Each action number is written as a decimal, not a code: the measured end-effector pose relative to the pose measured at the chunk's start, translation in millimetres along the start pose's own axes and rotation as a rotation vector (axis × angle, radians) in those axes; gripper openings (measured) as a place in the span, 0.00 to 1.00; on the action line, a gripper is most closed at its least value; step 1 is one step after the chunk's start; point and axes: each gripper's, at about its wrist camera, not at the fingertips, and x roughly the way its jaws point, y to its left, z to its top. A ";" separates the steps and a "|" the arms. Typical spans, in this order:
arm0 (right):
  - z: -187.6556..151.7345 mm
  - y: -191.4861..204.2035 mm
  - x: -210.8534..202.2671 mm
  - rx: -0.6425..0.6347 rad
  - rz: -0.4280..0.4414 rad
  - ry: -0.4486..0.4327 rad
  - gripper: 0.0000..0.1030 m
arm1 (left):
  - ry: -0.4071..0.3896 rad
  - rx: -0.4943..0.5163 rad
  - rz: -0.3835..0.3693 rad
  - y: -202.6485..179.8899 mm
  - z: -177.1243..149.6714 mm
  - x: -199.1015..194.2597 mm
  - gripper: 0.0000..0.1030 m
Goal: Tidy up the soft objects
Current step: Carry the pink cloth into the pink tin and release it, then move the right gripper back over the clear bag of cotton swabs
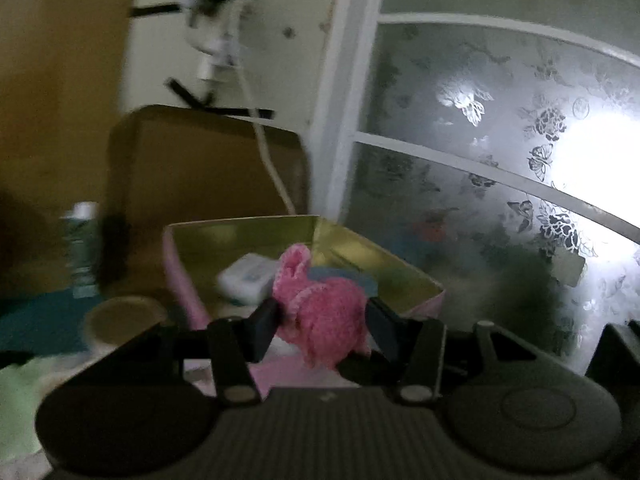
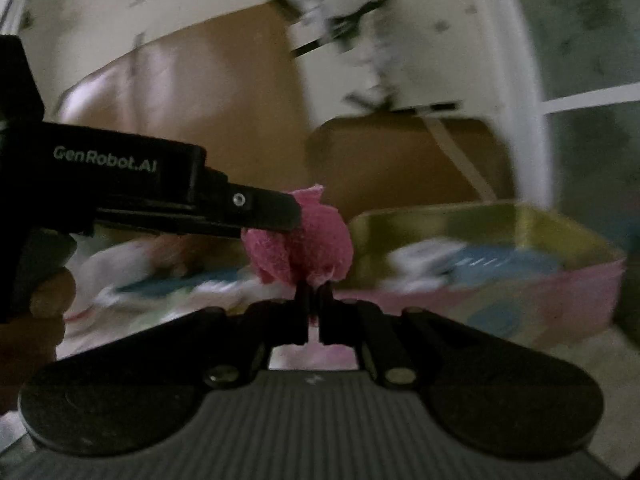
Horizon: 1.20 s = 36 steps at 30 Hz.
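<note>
The fuzzy pink plush toy (image 1: 320, 312), pinched between the left gripper (image 1: 324, 320), hangs before the pink gold-lined box (image 1: 400, 276); the right gripper (image 2: 314, 308), jaws nearly closed, nips its underside; carrying over the box rim seems next.

Both wrist views close, facing wall; share pink toy (image 1: 320, 312) and box (image 2: 480, 216).

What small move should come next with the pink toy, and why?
Probably carry the pink toy forward over the box before letting go. The left gripper clamps its sides and the right gripper pinches its lower edge, so it hangs just short of the box's near wall. The box is open, with a white packet inside.
</note>
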 end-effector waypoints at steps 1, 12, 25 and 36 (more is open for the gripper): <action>2.6 -10.2 2.9 0.004 -0.036 -0.011 0.06 | 0.009 0.001 -0.007 -3.9 3.2 13.8 0.47; 8.1 -96.2 54.8 0.004 -0.381 0.016 0.16 | 0.163 -0.012 0.162 -6.5 0.4 127.1 0.77; -8.9 -84.7 20.9 0.156 -0.343 -0.094 0.41 | 0.020 -0.023 0.205 7.3 -38.3 13.0 0.87; -17.5 -6.3 14.1 0.109 -0.144 -0.010 0.41 | 0.091 -0.098 0.537 97.0 -111.4 -91.6 0.87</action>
